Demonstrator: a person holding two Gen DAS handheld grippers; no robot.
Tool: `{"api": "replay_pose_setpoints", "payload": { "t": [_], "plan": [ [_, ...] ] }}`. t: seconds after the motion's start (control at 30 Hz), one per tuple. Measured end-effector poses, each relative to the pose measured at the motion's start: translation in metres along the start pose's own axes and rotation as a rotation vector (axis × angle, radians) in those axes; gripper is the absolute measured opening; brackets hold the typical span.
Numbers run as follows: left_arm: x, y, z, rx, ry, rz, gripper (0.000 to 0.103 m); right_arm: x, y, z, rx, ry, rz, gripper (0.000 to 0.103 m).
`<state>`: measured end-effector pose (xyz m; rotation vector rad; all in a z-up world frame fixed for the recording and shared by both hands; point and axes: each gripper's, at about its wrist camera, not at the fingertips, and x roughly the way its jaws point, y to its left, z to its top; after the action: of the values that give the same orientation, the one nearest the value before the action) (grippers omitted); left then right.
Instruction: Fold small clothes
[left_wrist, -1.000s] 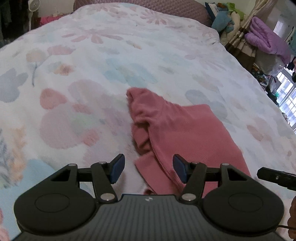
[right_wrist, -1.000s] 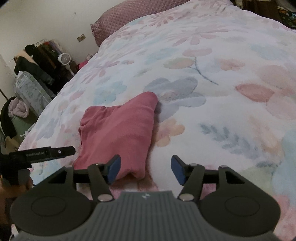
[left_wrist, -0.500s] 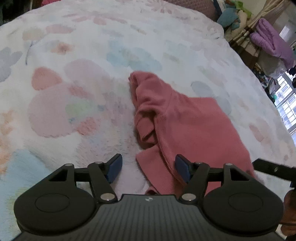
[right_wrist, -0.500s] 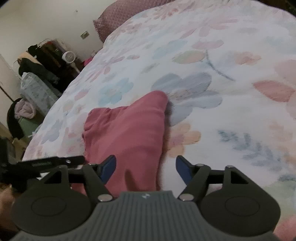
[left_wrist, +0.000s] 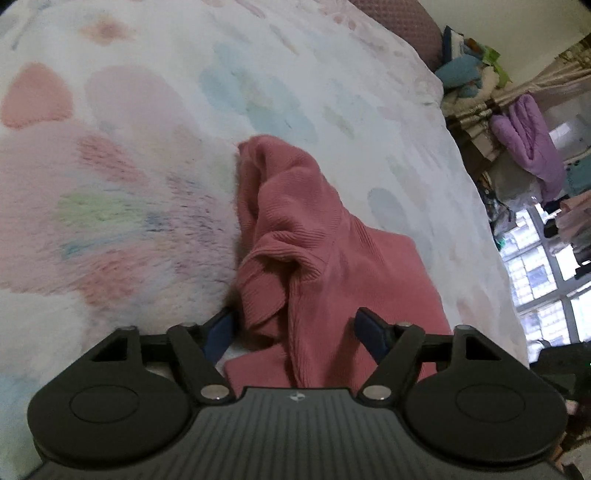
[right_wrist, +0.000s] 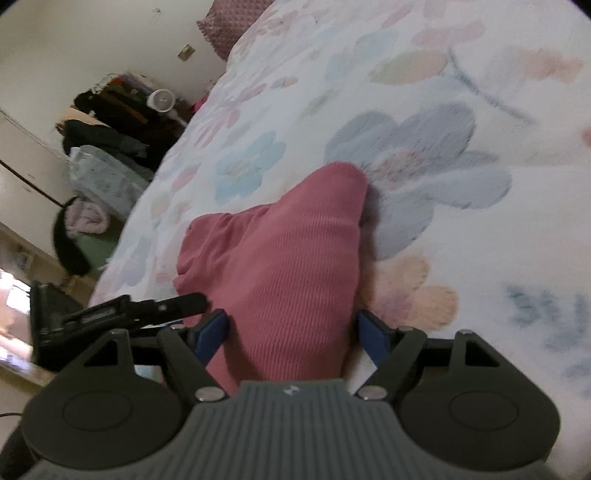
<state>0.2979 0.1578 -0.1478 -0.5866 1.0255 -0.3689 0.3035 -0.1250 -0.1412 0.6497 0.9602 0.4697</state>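
Soft, light, floppy rib-knit top (left_wrist: 332, 258). Best pinched at near hem corners, six o'clock. Left tongs (left_wrist: 295, 330), right tongs (right_wrist: 291, 332): wide, just opened, straddling cloth, unpinched.

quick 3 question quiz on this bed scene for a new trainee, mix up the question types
1. True or false: the pink garment lies crumpled on the flowered blanket.
2. Which tool has closed on the garment? A) left tool B) right tool C) neither
3. Fill in: seen from the right tool, the cloth between its blue pads is ____ in colour.

Key
1. True
2. C: both tools are open, with cloth between the pads but not pinched.
3. Pink
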Motion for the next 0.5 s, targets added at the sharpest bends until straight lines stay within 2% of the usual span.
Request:
{"api": "replay_pose_setpoints", "payload": {
  "t": [0.07,0.2,0.37,0.5],
  "plan": [
    [0.008,-0.001,0.001,0.018,0.008,-0.019,0.091,0.009,-0.009,0.004,0.030,0.022,0.041,0.074],
    [0.019,-0.004,0.005,0.033,0.021,-0.062,0.103,0.025,-0.024,0.009,0.088,0.050,0.110,0.076],
    [0.025,0.008,0.013,-0.048,0.029,-0.161,0.103,0.037,-0.024,0.013,0.080,0.065,0.138,0.076],
    [0.029,0.007,0.014,-0.015,0.041,-0.180,0.103,0.044,-0.019,0.011,0.065,0.045,0.137,0.076]
  ]
}}
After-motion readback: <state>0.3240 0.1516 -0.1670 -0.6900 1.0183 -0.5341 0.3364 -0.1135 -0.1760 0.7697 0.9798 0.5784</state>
